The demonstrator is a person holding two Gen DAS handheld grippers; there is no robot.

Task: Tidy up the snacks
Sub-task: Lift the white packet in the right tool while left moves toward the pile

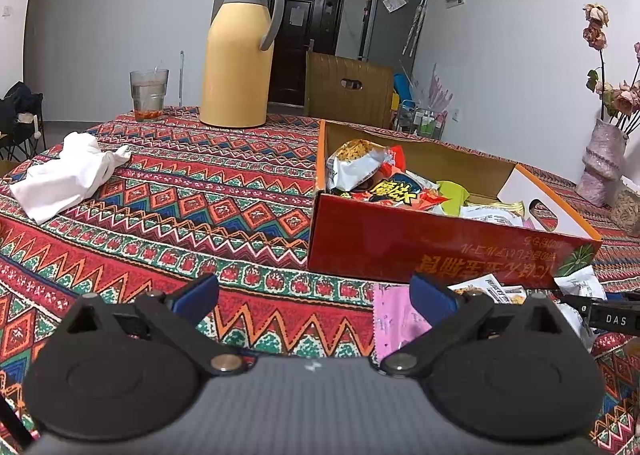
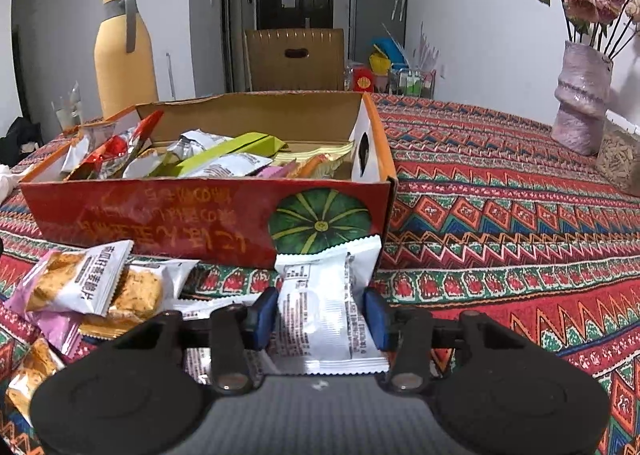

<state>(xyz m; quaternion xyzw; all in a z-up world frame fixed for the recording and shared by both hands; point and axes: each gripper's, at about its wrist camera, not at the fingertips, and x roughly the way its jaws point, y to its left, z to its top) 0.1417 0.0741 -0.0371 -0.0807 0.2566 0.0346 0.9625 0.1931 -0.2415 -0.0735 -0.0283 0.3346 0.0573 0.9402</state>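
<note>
A red cardboard box point(image 2: 160, 215) point(image 1: 420, 239) with a pumpkin picture stands open on the patterned tablecloth, filled with several mixed snack packets point(image 2: 224, 159) point(image 1: 360, 167). In the right wrist view my right gripper point(image 2: 322, 319) has its blue pads against both sides of a white snack packet point(image 2: 324, 307), just in front of the box's near right corner. More loose packets point(image 2: 80, 283) lie in a heap to its left. My left gripper point(image 1: 314, 291) is open above the cloth with nothing between its fingers. A pink packet point(image 1: 396, 319) lies by its right finger.
A yellow thermos jug point(image 1: 236, 67) point(image 2: 124, 67) and a drinking glass point(image 1: 149, 95) stand at the table's far side. A crumpled white cloth point(image 1: 64, 175) lies to the left. A vase of dried flowers point(image 2: 580, 103) and a jar point(image 2: 618, 159) stand on the right.
</note>
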